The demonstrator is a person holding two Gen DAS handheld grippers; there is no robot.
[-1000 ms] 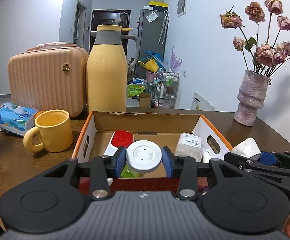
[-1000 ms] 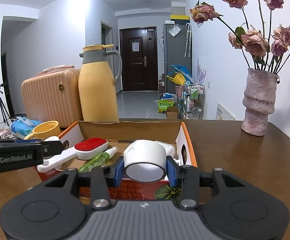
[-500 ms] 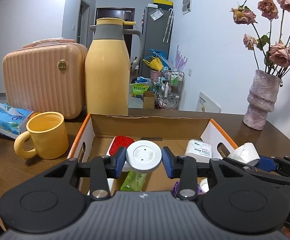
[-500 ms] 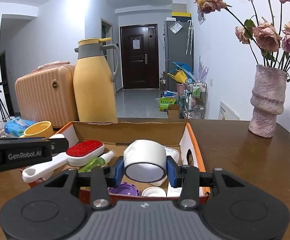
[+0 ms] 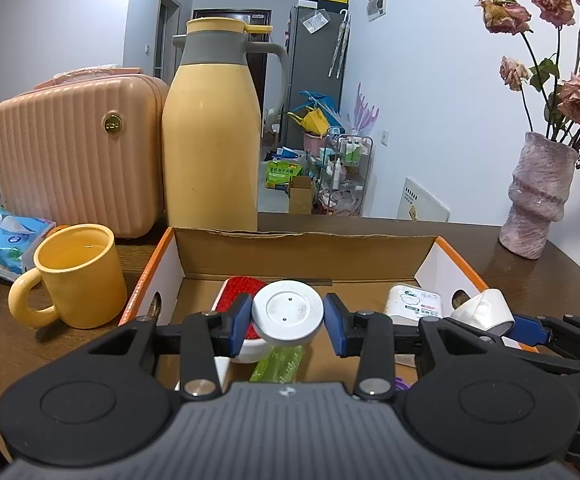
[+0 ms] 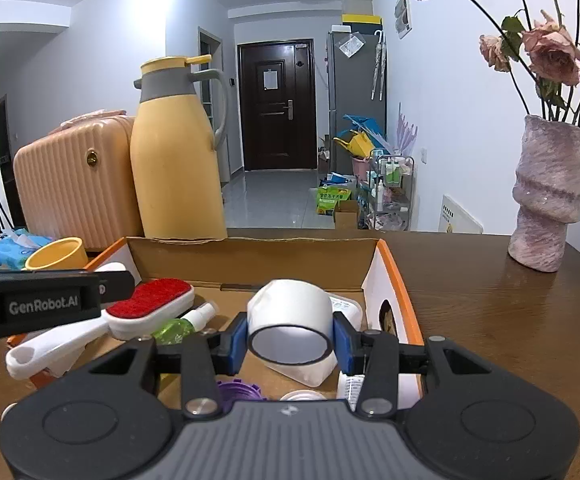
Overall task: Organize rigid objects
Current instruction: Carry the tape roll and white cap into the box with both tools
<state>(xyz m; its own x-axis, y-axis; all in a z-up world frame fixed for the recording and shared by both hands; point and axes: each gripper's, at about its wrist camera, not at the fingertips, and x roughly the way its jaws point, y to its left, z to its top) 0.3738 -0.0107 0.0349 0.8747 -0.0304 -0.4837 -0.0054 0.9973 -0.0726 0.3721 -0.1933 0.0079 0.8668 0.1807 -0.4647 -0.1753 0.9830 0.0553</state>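
An open cardboard box (image 5: 302,250) with orange-edged white sides sits on the brown table; it also shows in the right wrist view (image 6: 249,256). My left gripper (image 5: 288,317) is shut on a white round disc (image 5: 288,316) and holds it over the box. My right gripper (image 6: 290,339) is shut on a white tape roll (image 6: 290,320) over the box's right part. Inside lie a red-and-white lint brush (image 6: 145,310), a green spray bottle (image 6: 181,322), a white packet (image 5: 416,300), a purple lid (image 6: 237,390) and a white lid (image 6: 302,394).
A yellow mug (image 5: 75,276), a tissue pack (image 5: 1,240), a peach case (image 5: 73,148) and a tall yellow thermos (image 5: 211,132) stand left of and behind the box. A pink vase with dried roses (image 5: 538,196) stands at the right.
Both grippers have moved forward over the box with their objects still held. The box's contents now show lower and closer in both views.
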